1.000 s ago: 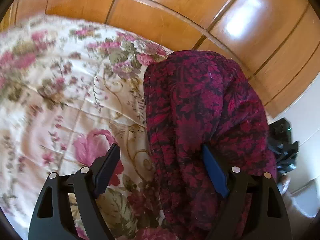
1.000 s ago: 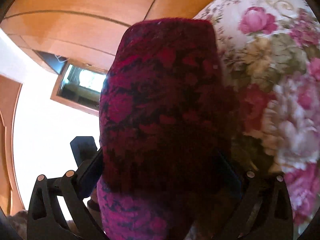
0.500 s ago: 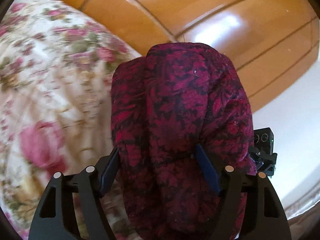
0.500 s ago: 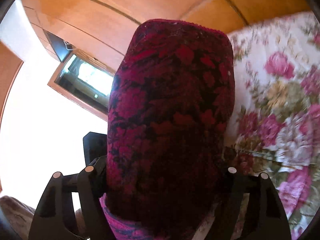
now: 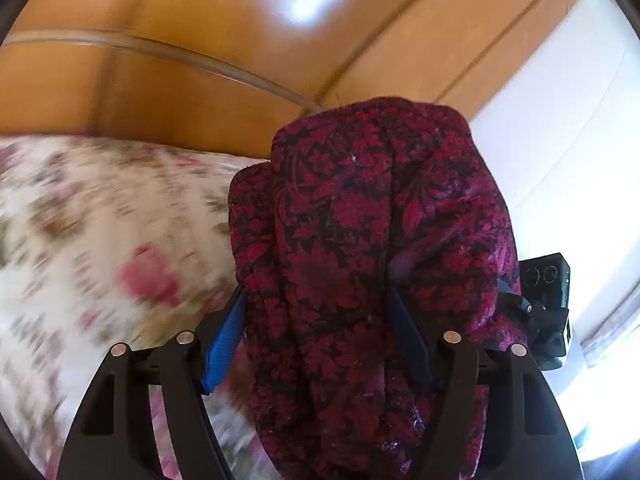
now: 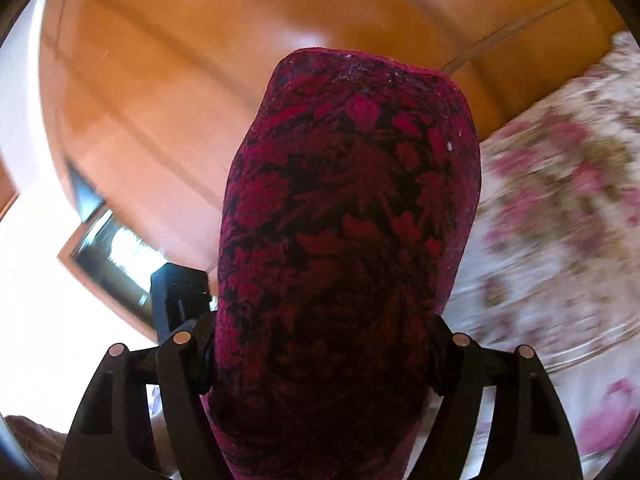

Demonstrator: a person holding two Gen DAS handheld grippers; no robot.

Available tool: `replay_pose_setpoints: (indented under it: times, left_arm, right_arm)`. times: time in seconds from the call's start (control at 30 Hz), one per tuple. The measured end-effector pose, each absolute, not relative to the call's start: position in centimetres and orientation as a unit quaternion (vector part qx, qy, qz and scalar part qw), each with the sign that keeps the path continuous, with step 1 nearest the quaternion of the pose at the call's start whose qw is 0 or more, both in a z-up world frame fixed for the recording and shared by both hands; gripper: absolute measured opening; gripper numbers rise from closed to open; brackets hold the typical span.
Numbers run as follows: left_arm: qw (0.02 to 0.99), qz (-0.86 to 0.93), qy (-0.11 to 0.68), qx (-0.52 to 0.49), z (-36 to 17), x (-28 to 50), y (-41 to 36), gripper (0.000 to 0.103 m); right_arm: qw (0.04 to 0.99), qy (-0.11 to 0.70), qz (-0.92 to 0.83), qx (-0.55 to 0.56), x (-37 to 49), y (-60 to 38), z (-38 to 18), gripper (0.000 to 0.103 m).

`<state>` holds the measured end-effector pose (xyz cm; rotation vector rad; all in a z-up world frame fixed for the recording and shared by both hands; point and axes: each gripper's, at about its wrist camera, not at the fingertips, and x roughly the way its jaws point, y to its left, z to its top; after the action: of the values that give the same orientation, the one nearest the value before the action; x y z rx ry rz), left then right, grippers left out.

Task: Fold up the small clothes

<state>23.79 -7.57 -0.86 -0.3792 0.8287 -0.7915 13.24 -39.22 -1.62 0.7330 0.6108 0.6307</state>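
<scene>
A dark red and black flowered garment (image 5: 372, 248) hangs bunched between the fingers of my left gripper (image 5: 316, 336), which is shut on it and holds it above the bed. The same garment (image 6: 348, 220) fills the middle of the right wrist view, draped over my right gripper (image 6: 324, 356), which is shut on it; its fingertips are hidden by the cloth. The right gripper's body (image 5: 548, 300) shows at the right edge of the left wrist view, close beside the cloth.
A flowered bedspread (image 5: 88, 240) lies below left in the left wrist view and at the right in the right wrist view (image 6: 560, 240). A wooden headboard (image 5: 200, 60) rises behind. A white wall (image 5: 568, 120) and a dark framed opening (image 6: 108, 256) are off to the sides.
The left gripper closed on the garment. Both grippers have lifted and tilted up with it, so the headboard fills more of both views and the bedspread has dropped lower.
</scene>
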Motion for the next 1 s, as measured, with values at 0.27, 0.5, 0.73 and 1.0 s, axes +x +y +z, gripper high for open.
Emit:
replay_pose_setpoints:
  times: [0.27, 0.5, 0.73, 1.0]
  left_arm:
    - [0.822, -0.351, 0.446, -0.052, -3.4, 26.5, -19.0, 0.064]
    - [0.844, -0.314, 0.432, -0.040, -4.7, 22.3, -18.9, 0.057]
    - [0.863, -0.282, 0.419, -0.032, -3.8, 20.4, -18.9, 0.055]
    - [0.886, -0.209, 0.412, -0.015, -3.4, 19.0, -18.5, 0.055]
  right_arm:
    - [0.828, 0.333, 0.212, 0.398, 13.4, -44.7, -9.0, 0.076]
    - [0.849, 0.360, 0.151, 0.356, 10.6, -48.7, -9.0, 0.095]
    - [0.920, 0.333, 0.054, 0.200, 9.5, -47.2, -1.8, 0.073]
    - [0.924, 0.382, 0.037, 0.000, 17.6, -38.5, -2.0, 0.063]
